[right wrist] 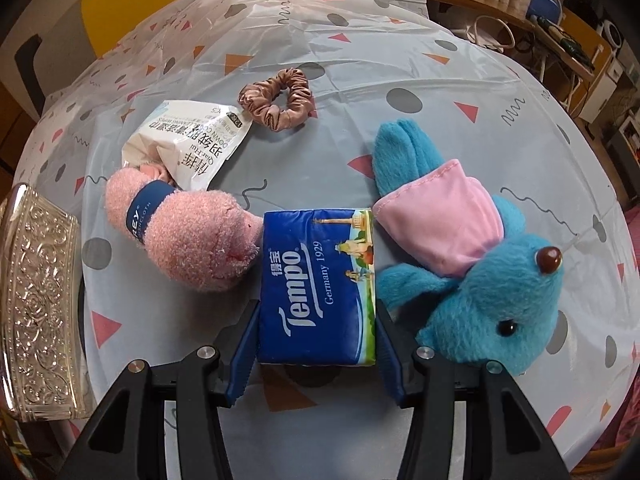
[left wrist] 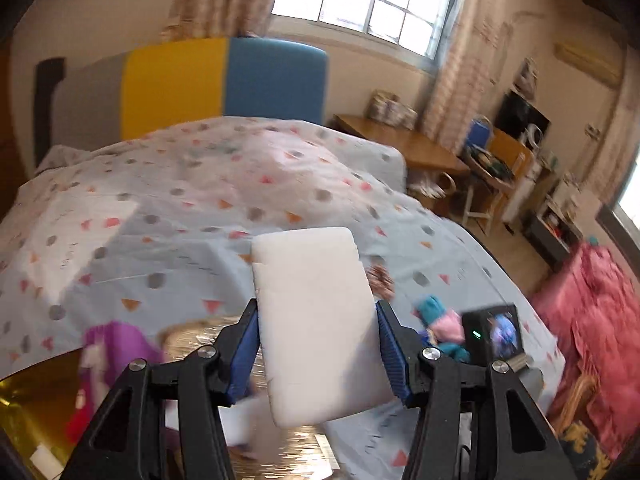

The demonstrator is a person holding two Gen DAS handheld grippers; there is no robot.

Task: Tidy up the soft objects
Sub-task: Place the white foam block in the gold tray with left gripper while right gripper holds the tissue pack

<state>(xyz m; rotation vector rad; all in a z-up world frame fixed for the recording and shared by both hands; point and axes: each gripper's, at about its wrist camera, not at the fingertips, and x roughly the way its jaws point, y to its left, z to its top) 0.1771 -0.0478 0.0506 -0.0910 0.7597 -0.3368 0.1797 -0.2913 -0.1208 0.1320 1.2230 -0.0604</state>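
Left gripper (left wrist: pixel 318 354): jaws part-open, both blue pads pressed on a white foam block (left wrist: pixel 312 320); block held lifted above the bed, tilted, its far end pointing toward the headboard.
Right gripper (right wrist: pixel 316 354): jaws part-open, closed on a blue Tempo tissue pack (right wrist: pixel 318 284) from both sides; whether the pack rests on the bed or is just off it cannot be told.
Bed (right wrist: pixel 420 72): pale cover printed with grey dots and pink and orange triangles; carries all loose items.
Pink plush roll (right wrist: pixel 188 232): navy band around it; touching the tissue pack's left edge.
Blue plush toy (right wrist: pixel 472 264): pink garment, brown nose; lying on its side just right of the tissue pack, touching it, toward the bed's right edge.
White wipes packet (right wrist: pixel 188 140): crumpled, printed text; beyond the pink roll, its near end lying over the roll's tip.
Brown satin scrunchie (right wrist: pixel 276 100): just beside the packet's far right corner, toward mid-bed.
Silver embossed box (right wrist: pixel 40 300): at the bed's left edge, near the pink roll.
Headboard (left wrist: pixel 224 80): grey, yellow and blue panels at the far end.
Left view: blurred.
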